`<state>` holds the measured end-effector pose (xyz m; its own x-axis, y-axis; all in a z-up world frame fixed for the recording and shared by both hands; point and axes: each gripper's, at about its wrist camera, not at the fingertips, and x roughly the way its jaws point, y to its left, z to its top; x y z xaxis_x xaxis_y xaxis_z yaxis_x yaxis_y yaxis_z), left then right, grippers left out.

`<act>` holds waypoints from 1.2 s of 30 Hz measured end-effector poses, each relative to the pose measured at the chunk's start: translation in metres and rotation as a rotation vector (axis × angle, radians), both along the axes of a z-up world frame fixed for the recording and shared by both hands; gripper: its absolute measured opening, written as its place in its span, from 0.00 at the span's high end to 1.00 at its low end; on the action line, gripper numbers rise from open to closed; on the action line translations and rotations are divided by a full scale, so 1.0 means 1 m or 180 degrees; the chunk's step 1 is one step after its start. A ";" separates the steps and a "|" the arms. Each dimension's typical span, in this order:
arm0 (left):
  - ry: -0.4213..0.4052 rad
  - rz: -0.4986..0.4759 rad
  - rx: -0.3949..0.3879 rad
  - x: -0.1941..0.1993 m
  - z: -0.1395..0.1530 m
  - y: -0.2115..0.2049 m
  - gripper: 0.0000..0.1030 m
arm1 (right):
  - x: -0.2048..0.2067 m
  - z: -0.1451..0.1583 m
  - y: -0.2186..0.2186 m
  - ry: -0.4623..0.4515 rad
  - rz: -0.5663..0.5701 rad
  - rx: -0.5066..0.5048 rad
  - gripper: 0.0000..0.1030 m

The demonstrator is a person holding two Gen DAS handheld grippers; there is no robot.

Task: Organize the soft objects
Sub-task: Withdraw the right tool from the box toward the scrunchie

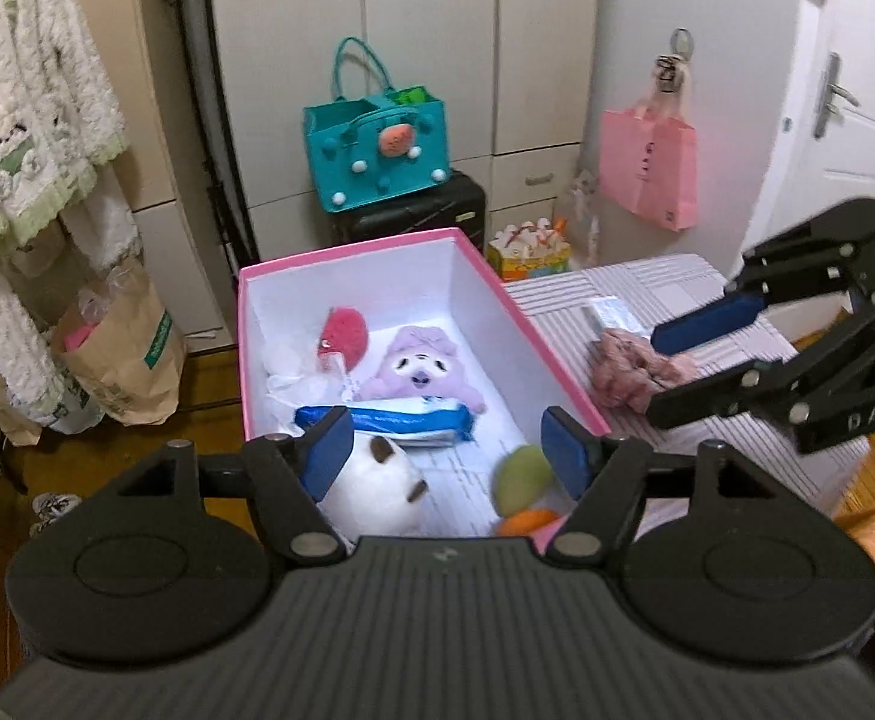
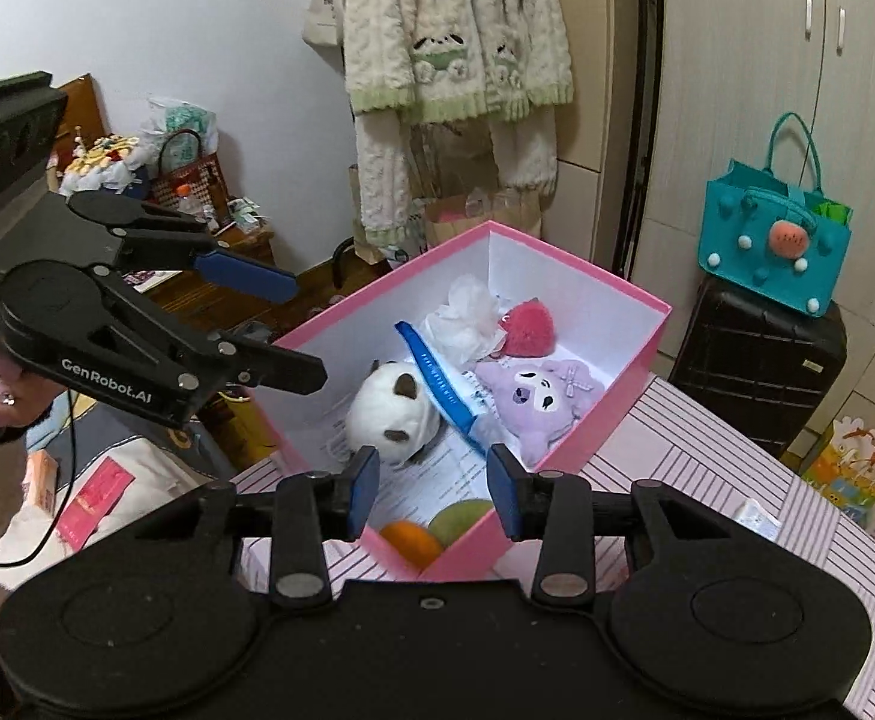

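Note:
An open pink box point(image 1: 347, 252) point(image 2: 587, 264) stands on a striped table point(image 1: 647, 282) point(image 2: 707, 456). Inside lie a white plush point(image 1: 371, 492) point(image 2: 389, 414), a purple plush point(image 1: 419, 366) point(image 2: 539, 402), a red pompom point(image 1: 344, 333) point(image 2: 530, 327), a blue-and-white tissue pack point(image 1: 389, 420) point(image 2: 437, 384), crumpled white wrapping point(image 2: 464, 318) and a green and orange soft toy point(image 1: 524, 477) point(image 2: 458, 519). A pink fluffy item point(image 1: 623, 369) lies on the table right of the box. My left gripper point(image 1: 446, 456) point(image 2: 305, 330) hangs open over the box's near end, holding nothing. My right gripper point(image 2: 434, 480) point(image 1: 653, 375) is open and holds nothing, above the near corner.
A teal felt bag point(image 1: 377, 144) point(image 2: 773, 240) sits on a black suitcase point(image 2: 755, 360). A pink bag point(image 1: 647, 168) hangs on the right. Fleece clothing point(image 1: 23, 120) point(image 2: 455, 60) and paper bags point(image 1: 125, 354) stand left of the box. A small wrapped pack point(image 1: 611, 312) lies on the table.

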<state>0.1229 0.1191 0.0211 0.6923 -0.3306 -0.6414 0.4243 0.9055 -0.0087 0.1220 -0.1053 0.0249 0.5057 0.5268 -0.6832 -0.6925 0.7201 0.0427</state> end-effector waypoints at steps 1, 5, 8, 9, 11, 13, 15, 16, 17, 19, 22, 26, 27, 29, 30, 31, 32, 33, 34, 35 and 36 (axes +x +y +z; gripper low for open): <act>0.0001 -0.0027 0.0003 -0.005 0.002 -0.001 0.33 | -0.004 0.002 -0.003 -0.0011 0.0008 -0.0003 0.55; -0.0013 -0.0084 0.0013 -0.021 0.009 -0.005 0.33 | -0.019 0.013 -0.016 -0.0063 0.0011 -0.0012 0.54; -0.0017 -0.0145 0.0075 -0.032 0.012 -0.011 0.33 | -0.030 0.019 -0.026 -0.0093 0.0007 -0.0010 0.54; -0.0015 -0.0165 0.0090 -0.036 0.014 -0.013 0.32 | -0.034 0.021 -0.029 -0.0105 0.0008 -0.0008 0.53; -0.0009 -0.0216 0.0122 -0.043 0.016 -0.018 0.32 | -0.043 0.023 -0.034 -0.0142 0.0008 -0.0019 0.53; -0.0009 -0.0264 0.0159 -0.049 0.018 -0.024 0.31 | -0.052 0.024 -0.040 -0.0174 0.0012 -0.0034 0.52; -0.0012 -0.0321 0.0196 -0.055 0.019 -0.031 0.31 | -0.060 0.023 -0.047 -0.0192 0.0007 -0.0053 0.51; -0.0011 -0.0349 0.0209 -0.059 0.019 -0.034 0.31 | -0.063 0.022 -0.051 -0.0187 -0.0007 -0.0055 0.50; -0.0007 -0.0381 0.0224 -0.062 0.019 -0.037 0.31 | -0.066 0.021 -0.054 -0.0183 -0.0025 -0.0055 0.50; -0.0006 -0.0463 0.0241 -0.067 0.019 -0.045 0.30 | -0.072 0.018 -0.061 -0.0180 -0.0068 -0.0065 0.49; 0.0012 -0.0596 0.0320 -0.073 0.017 -0.059 0.30 | -0.079 0.013 -0.073 -0.0141 -0.0130 -0.0077 0.49; 0.0013 -0.0714 0.0414 -0.080 0.015 -0.078 0.29 | -0.086 0.003 -0.089 -0.0098 -0.0197 -0.0111 0.47; 0.0021 -0.0746 0.0421 -0.081 0.014 -0.083 0.29 | -0.086 0.001 -0.094 -0.0084 -0.0225 -0.0124 0.47; 0.0036 -0.0810 0.0427 -0.083 0.013 -0.091 0.29 | -0.088 -0.004 -0.102 -0.0046 -0.0265 -0.0147 0.47; 0.0043 -0.0839 0.0436 -0.084 0.012 -0.095 0.29 | -0.089 -0.006 -0.106 -0.0030 -0.0273 -0.0164 0.47; 0.0049 -0.0858 0.0447 -0.084 0.011 -0.099 0.29 | -0.090 -0.009 -0.111 -0.0018 -0.0284 -0.0180 0.47; 0.0061 -0.0871 0.0457 -0.084 0.010 -0.103 0.29 | -0.091 -0.010 -0.115 -0.0010 -0.0292 -0.0189 0.47; 0.0077 -0.0888 0.0468 -0.084 0.008 -0.107 0.29 | -0.092 -0.012 -0.120 -0.0002 -0.0292 -0.0192 0.47; 0.0092 -0.0908 0.0476 -0.084 0.007 -0.110 0.29 | -0.092 -0.014 -0.124 0.0005 -0.0284 -0.0192 0.46; 0.0110 -0.0931 0.0481 -0.084 0.005 -0.115 0.29 | -0.091 -0.017 -0.129 0.0013 -0.0275 -0.0190 0.45; 0.0130 -0.0951 0.0486 -0.083 0.003 -0.119 0.28 | -0.090 -0.020 -0.133 0.0022 -0.0266 -0.0181 0.44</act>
<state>0.0403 0.0001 0.0240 0.5520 -0.4130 -0.7243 0.6733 0.7333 0.0950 0.0323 -0.2385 0.0051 0.5414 0.4432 -0.7145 -0.6298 0.7768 0.0046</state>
